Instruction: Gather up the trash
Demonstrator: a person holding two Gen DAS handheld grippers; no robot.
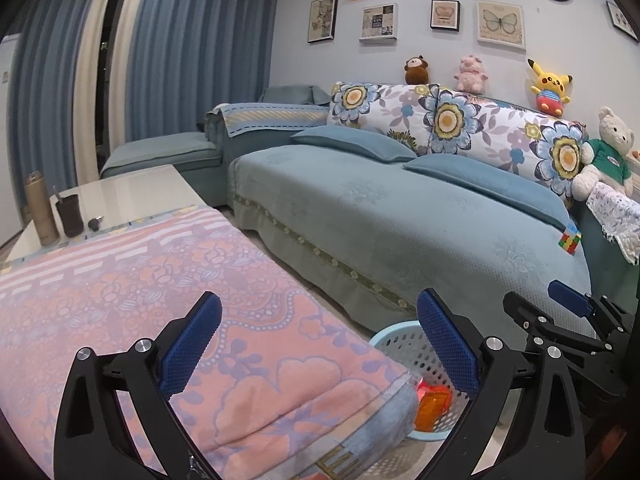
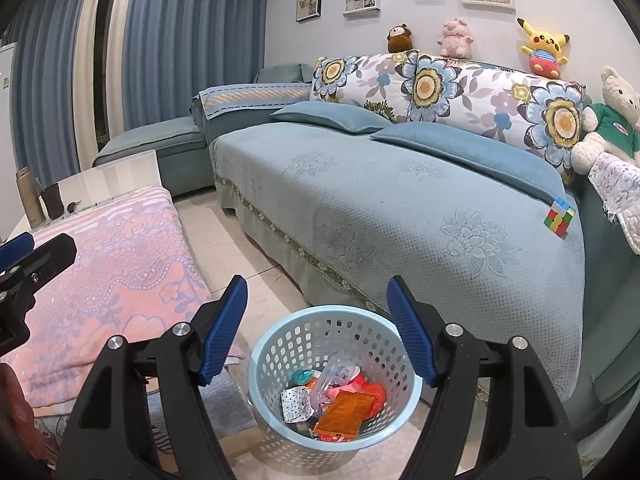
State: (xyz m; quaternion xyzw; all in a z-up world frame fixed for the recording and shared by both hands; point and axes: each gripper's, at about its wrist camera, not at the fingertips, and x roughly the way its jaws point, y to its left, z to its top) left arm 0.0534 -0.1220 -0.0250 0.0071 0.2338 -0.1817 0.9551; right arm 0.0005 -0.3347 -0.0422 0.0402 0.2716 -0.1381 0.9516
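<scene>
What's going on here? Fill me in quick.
A person is collecting trash with two handheld grippers. Both the left gripper and right gripper are open and holding nothing. The right one hangs above a light blue basket on the floor between the sofa and the blanket-covered table. The basket already holds wrappers and other bits of trash. No loose trash shows on the blanket.

Puzzle cube (image 2: 558, 217) on sofa (image 2: 400, 208); plush toys behind.
</scene>
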